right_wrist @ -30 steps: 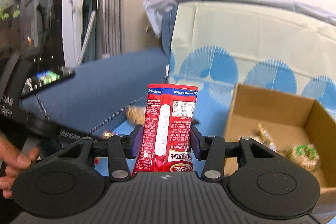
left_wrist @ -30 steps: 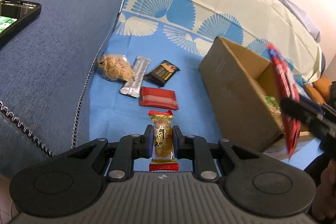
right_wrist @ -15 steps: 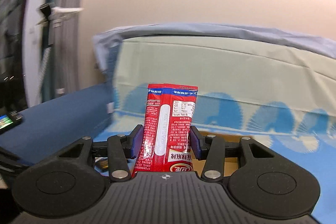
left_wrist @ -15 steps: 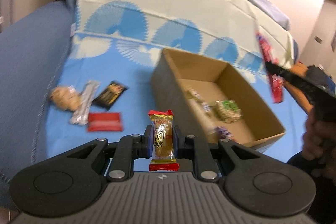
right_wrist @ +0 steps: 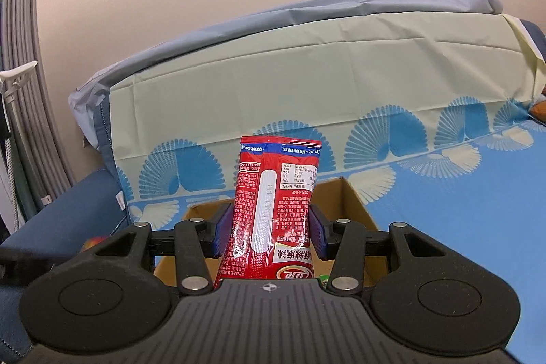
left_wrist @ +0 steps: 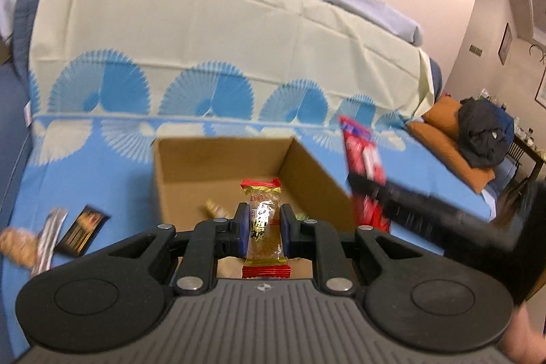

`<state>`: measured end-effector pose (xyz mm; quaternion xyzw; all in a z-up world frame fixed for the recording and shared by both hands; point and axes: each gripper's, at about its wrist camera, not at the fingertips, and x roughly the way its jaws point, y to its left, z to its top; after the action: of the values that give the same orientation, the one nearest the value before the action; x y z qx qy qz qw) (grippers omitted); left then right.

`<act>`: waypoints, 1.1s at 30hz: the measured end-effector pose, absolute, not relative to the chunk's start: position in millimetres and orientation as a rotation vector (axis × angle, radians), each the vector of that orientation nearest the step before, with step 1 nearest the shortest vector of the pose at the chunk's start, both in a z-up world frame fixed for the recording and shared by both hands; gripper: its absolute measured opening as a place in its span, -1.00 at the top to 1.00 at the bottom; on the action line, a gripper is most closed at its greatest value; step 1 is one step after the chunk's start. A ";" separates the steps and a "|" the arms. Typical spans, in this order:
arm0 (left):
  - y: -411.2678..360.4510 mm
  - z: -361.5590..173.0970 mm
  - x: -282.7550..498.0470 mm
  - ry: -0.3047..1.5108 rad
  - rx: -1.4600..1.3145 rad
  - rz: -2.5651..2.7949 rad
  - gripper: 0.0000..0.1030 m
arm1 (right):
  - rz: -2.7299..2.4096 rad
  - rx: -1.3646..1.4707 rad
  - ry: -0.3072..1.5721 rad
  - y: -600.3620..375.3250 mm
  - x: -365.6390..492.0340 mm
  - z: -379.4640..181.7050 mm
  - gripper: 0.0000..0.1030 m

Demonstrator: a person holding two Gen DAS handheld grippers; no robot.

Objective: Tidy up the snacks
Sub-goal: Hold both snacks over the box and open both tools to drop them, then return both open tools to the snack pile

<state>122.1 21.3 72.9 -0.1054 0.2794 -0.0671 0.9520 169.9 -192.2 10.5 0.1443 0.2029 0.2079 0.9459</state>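
A small amber candy in a clear wrapper with red crimped ends (left_wrist: 262, 224) is being held upright between the blue pads of the left gripper (left_wrist: 262, 229), whose jaws are being kept narrow and pressed against the wrapper's sides. The candy is being carried above the near edge of the open brown cardboard box (left_wrist: 221, 159), which is sitting on a blue cloth printed with white and blue fan shapes (left_wrist: 102, 166). Inside the box, a few small wrapped snacks (left_wrist: 213, 208) are partly being hidden by the gripper; they are too blurred to be told apart.

A tall red foil snack packet with white printed text (right_wrist: 273, 214) is being clamped upright by the right gripper (right_wrist: 271, 231), its jaws being held at a middling width against the packet's edges. The packet is being held in front of and above the same cardboard box (right_wrist: 344, 200). In the left wrist view the same red packet (left_wrist: 361, 156) and right gripper (left_wrist: 368, 193) are being seen, blurred, just beside the box's right wall.

To the left of the box, a black flat packet (left_wrist: 83, 229), a silver bar wrapper (left_wrist: 51, 239) and a clear bag of beige round biscuits (left_wrist: 17, 244) are lying on the cloth, near one another and well apart from the box.

An orange cushion (left_wrist: 447, 132) with a dark bundle of cloth (left_wrist: 484, 135) on it is being seen at the far right.
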 end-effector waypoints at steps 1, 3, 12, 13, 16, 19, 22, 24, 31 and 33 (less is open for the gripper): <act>16.1 75.9 128.3 0.561 -0.211 -0.141 0.61 | 0.423 0.293 0.412 -195.0 168.6 10.2 0.06; 8.1 82.3 138.4 0.549 -0.199 -0.150 0.60 | 0.429 0.293 0.407 -196.2 167.3 10.7 0.06; 3.3 80.1 136.5 0.474 -0.158 -0.097 -0.08 | 0.391 0.307 0.413 -201.1 167.1 8.9 -0.39; 6.9 74.8 130.8 0.463 -0.157 -0.076 -0.08 | 0.390 0.309 0.416 -201.3 167.2 7.9 -0.39; 21.4 61.2 111.8 0.445 -0.148 -0.035 -0.07 | 0.392 0.296 0.425 -198.2 167.6 6.9 -0.39; 47.2 46.1 90.8 0.454 -0.171 -0.009 -0.03 | 0.402 0.273 0.425 -192.5 166.4 6.1 -0.40; 77.2 29.4 74.8 0.515 -0.217 0.011 0.12 | 0.413 0.245 0.423 -185.2 164.2 6.2 -0.39; 98.3 17.3 64.5 0.547 -0.254 0.041 0.35 | 0.423 0.227 0.421 -179.8 162.5 6.1 -0.39; 175.1 -25.2 45.0 0.619 -0.446 0.271 0.68 | 0.471 0.203 0.416 -158.4 158.7 7.4 0.18; 196.1 -35.0 46.8 0.631 -0.505 0.345 0.68 | 0.489 0.204 0.421 -150.5 158.9 7.7 0.22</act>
<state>46.8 196.1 -35.0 -0.2446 0.3055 0.1670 0.9050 158.9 -150.5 7.7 0.1001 0.2065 0.2398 0.9433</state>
